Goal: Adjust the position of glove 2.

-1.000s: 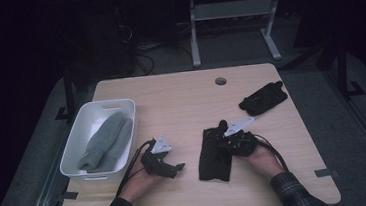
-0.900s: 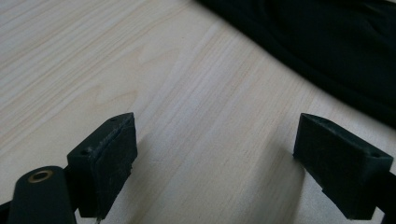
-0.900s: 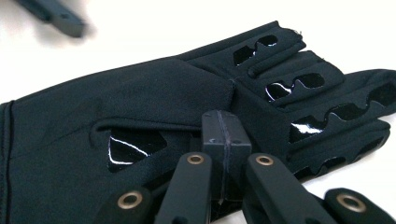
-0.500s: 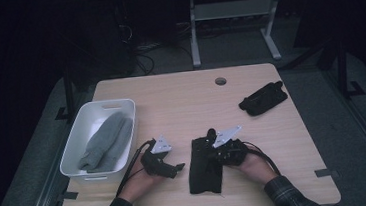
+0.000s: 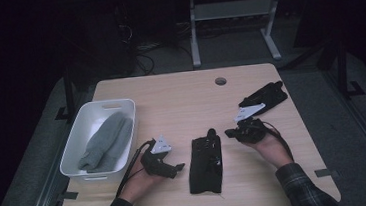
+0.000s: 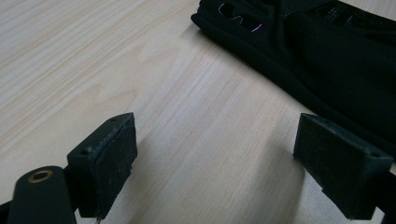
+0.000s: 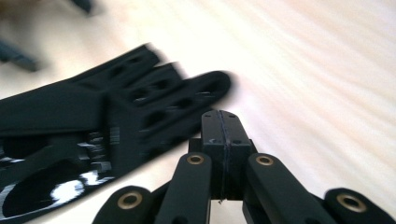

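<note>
A black fingerless glove [image 5: 206, 163] lies flat on the wooden table near its front middle. My left gripper [image 5: 179, 167] rests just left of it, apart from it. In the left gripper view my left gripper [image 6: 219, 154] stands open over bare wood, and the glove [image 6: 327, 56] fills the upper right. My right gripper [image 5: 229, 133] hovers a little right of the glove's finger end. Its jaws [image 7: 220, 122] are shut with nothing between them, and the glove [image 7: 93, 121] lies to their left. A second black glove [image 5: 264, 96] lies at the back right.
A white bin [image 5: 78, 157] at the left edge holds grey gloves [image 5: 106, 140]. A round cable hole [image 5: 221, 81] sits at the back of the table. Bare wood spans the back middle. A metal stand [image 5: 232, 23] stands on the floor behind.
The black glove slid left and toward the front edge with the right gripper. That gripper has since drawn back to the right, off the glove. The left gripper has stayed put.
</note>
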Tool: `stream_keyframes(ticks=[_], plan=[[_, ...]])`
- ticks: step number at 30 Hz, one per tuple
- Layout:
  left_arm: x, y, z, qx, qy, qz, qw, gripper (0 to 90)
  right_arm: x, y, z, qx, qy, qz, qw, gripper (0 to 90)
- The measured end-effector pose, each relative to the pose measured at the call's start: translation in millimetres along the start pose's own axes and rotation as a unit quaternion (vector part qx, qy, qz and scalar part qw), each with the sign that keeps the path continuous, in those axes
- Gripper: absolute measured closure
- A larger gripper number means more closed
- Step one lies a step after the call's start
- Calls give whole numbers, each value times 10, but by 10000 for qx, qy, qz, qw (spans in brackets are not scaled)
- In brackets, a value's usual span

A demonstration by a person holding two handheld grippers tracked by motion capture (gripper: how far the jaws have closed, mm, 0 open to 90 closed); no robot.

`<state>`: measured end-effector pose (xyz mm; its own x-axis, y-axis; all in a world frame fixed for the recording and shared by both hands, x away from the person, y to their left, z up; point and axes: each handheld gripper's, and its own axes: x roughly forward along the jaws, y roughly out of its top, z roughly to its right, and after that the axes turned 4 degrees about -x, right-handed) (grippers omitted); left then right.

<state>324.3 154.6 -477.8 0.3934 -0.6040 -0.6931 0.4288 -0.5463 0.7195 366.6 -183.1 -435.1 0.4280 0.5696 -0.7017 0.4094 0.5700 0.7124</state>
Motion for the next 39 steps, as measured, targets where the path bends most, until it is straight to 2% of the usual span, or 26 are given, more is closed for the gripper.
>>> stream_keyframes(ticks=[4,6,9,18,27,32,37,39], plan=[[0,-2,4,-34,-12,2,10000,124,-61,-30,210,269,-258,68,9993,900],[0,-1,3,-31,-14,1,10000,124,-60,-49,311,389,-305,85,9987,900],[-3,0,2,-28,-17,-22,10000,123,-35,-65,452,469,-446,28,9979,900],[-3,0,3,-28,-16,-19,10000,123,-8,-120,826,833,-939,95,9920,900],[-2,1,2,-36,-16,-15,10000,124,-36,-127,1145,1123,-1199,112,9864,900],[0,2,-1,-35,-14,-13,10000,124,58,-162,1259,1273,-1240,-74,9841,900],[0,2,0,-40,-12,-11,10000,124,181,-212,1272,1400,-1179,-248,9828,900],[0,2,0,-39,-13,-12,10000,124,201,-219,1269,1397,-1175,-238,9829,900]])
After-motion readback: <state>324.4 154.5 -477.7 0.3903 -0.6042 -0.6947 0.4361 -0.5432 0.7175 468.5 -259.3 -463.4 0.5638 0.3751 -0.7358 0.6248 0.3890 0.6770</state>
